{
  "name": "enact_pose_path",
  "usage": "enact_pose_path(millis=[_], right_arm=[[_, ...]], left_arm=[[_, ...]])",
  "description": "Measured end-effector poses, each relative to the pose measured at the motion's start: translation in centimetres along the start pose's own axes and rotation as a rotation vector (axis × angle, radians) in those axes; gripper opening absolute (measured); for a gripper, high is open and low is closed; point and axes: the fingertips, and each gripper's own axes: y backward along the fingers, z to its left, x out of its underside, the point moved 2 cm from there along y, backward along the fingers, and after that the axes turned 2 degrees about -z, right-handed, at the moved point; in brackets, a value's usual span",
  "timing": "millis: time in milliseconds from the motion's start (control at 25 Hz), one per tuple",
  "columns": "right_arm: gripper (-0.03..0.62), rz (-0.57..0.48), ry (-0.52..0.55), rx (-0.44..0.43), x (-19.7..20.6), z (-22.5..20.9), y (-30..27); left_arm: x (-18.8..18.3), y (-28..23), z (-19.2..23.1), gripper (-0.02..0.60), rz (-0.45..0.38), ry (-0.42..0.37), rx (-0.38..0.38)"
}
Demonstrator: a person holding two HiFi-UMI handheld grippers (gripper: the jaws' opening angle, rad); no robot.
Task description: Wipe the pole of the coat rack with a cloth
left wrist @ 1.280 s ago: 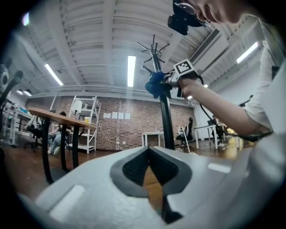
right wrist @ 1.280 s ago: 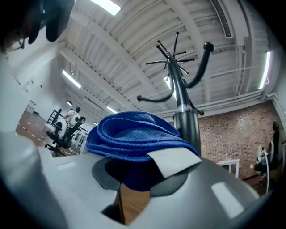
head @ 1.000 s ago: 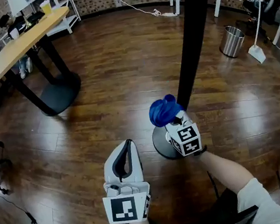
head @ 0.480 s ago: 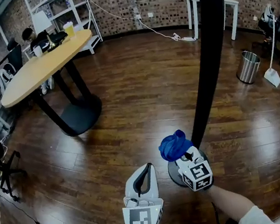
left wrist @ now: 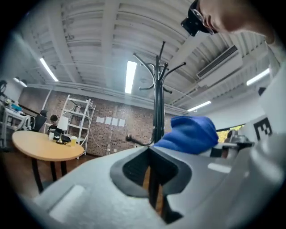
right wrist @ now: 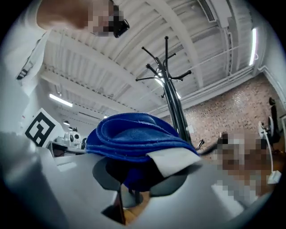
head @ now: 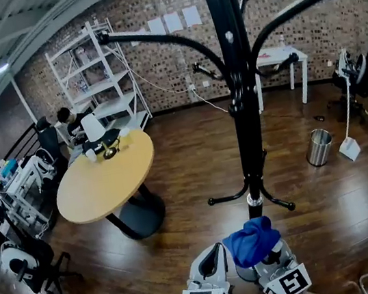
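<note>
1. Setting: brick-walled room, wooden floor (head: pixel 185 239); round worktop (head: pixel 106 179) well apart.
2. Right gripper (head: pixel 275 260): clamped on a bunched blue cloth (head: pixel 253 241).
3. Left gripper (head: pixel 215 259): jaws together, nothing between them.
4. Cloth: low beside the coat rack pole (head: pixel 242 99); contact unclear.
5. Risk: low hooks (head: pixel 279 202) could snag the cloth and pull it free; a hard push could rock the rack.

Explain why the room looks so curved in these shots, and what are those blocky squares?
Head view: a wide lens bows the brick wall, though the coat rack pole is sharp. Left gripper view: the near grey jaws are soft, and a ceiling light glares. Right gripper view: dark rounded corners; the blocky patches were added afterwards to hide faces.
</note>
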Motion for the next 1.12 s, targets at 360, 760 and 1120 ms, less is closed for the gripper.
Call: enact_pose_path(millis=[360,760,1120], right_arm=[[0.103,0.102,-0.037,0.055,-20.8,1.6,-2.6],[0.103,0.084,0.004,0.11,-28.5,5.6,2.0],[0.103,0.064,0.041,0.225,-31.5,8.1,7.8]], left_arm=[[-22.9,0.8,-3.8,0.002,0.001,-0.042,0.068],[-29.2,6.4,-8.6,0.002,-0.073,-0.076,0.177],[-30.2,10.8,-10.4,0.002,-0.077,-0.089,0.219]])
